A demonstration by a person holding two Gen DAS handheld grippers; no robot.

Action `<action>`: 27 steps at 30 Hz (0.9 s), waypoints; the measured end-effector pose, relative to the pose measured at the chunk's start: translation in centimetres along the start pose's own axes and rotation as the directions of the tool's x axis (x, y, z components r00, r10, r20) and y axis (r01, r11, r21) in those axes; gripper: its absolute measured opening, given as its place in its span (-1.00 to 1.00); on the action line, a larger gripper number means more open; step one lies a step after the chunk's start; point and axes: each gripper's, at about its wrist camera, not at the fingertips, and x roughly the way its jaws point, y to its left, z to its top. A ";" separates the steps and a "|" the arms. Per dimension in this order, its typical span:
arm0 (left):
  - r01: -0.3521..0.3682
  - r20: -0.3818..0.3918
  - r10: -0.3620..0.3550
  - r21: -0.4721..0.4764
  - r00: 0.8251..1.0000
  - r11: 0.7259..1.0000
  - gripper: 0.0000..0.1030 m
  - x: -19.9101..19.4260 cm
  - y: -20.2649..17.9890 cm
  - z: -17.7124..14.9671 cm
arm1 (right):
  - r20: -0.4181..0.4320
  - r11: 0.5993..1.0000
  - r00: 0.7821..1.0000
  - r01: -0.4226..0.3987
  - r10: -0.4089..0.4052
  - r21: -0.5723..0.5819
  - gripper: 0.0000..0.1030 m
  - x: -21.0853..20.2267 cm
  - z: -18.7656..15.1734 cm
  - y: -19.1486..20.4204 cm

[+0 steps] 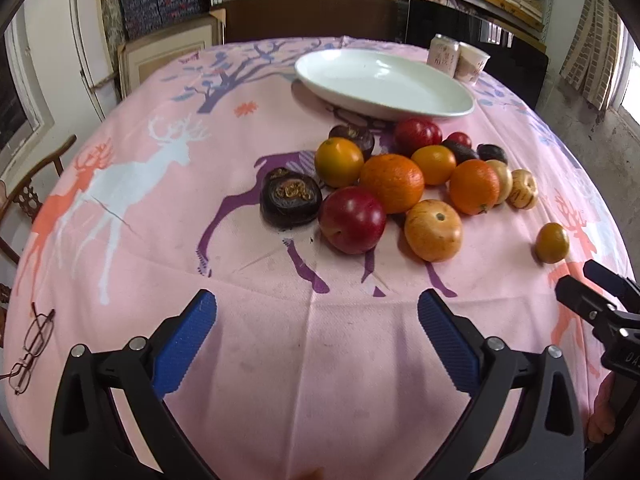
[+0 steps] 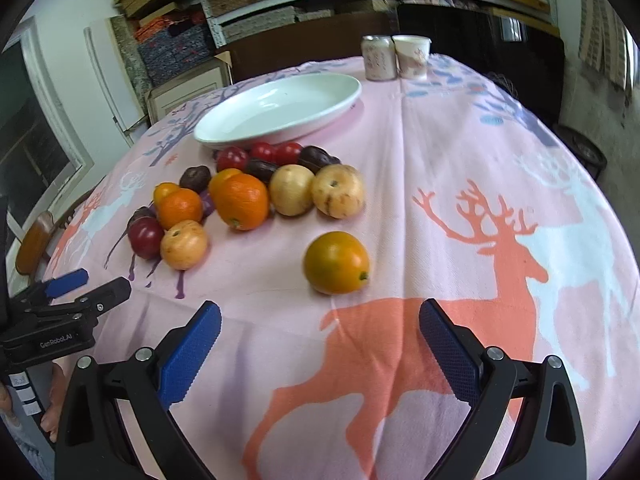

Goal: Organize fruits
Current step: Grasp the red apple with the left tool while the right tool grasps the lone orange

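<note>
Left tongs [image 1: 317, 334] released, nothing between them; fruit pile [image 1: 394, 184] ahead, back fruits partly hidden behind front ones. White plate [image 1: 384, 82] beyond the pile. Right tongs [image 2: 320, 342] released; lone orange-green fruit [image 2: 336, 262] just ahead.

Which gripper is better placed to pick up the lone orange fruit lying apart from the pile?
Right. The lone fruit lies just ahead of the open right gripper, nearly centred between its fingers. The left gripper, also open, faces the pile instead.
</note>
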 end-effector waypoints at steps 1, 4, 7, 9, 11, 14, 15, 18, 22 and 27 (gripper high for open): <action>0.004 -0.019 -0.004 -0.001 1.000 1.000 0.92 0.7 0.0 0.3 | -0.011 1.000 1.000 -0.020 0.020 0.023 0.93 0.3 0.1 -0.5; -0.009 -0.068 0.009 0.005 0.998 1.000 0.92 2.4 0.0 0.9 | -0.059 0.999 0.998 0.007 -0.004 0.041 0.93 1.6 0.6 -1.3; -0.015 -0.092 0.017 0.022 0.996 1.000 0.92 3.5 -0.2 1.1 | -0.075 0.998 0.995 0.061 -0.062 -0.017 0.93 2.0 1.0 -1.1; -0.017 -0.080 0.020 0.034 0.997 0.999 0.92 3.7 -0.2 0.9 | -0.087 0.991 0.989 0.117 -0.122 -0.062 0.93 2.7 1.3 -1.1; -0.012 -0.056 0.014 0.039 0.998 0.999 0.92 3.7 -0.1 0.6 | -0.101 0.990 0.987 0.118 -0.125 -0.079 0.93 3.0 1.3 -1.1; -0.006 -0.055 0.008 0.039 0.998 0.999 0.92 3.6 -0.1 0.4 | -0.114 0.974 0.979 0.147 -0.168 -0.175 0.93 3.5 1.0 -0.3; -0.004 -0.056 0.006 0.043 0.998 0.999 0.92 3.4 -0.1 0.3 | -0.110 0.974 0.981 0.138 -0.159 -0.181 0.93 3.4 0.9 -0.3; 0.009 -0.057 -0.005 0.060 0.998 0.998 0.92 3.2 0.0 0.0 | -0.116 0.969 0.984 0.107 -0.135 -0.221 0.93 3.2 0.7 -0.6; 0.039 -0.096 -0.031 0.081 0.995 0.996 0.92 3.3 0.2 0.7 | -0.133 0.957 0.987 0.045 -0.087 -0.286 0.93 2.8 0.5 -1.0; 0.098 -0.027 -0.096 0.110 0.995 0.989 0.92 3.2 0.9 2.1 | -0.109 0.958 0.992 0.030 -0.063 -0.284 0.93 2.3 0.4 -1.0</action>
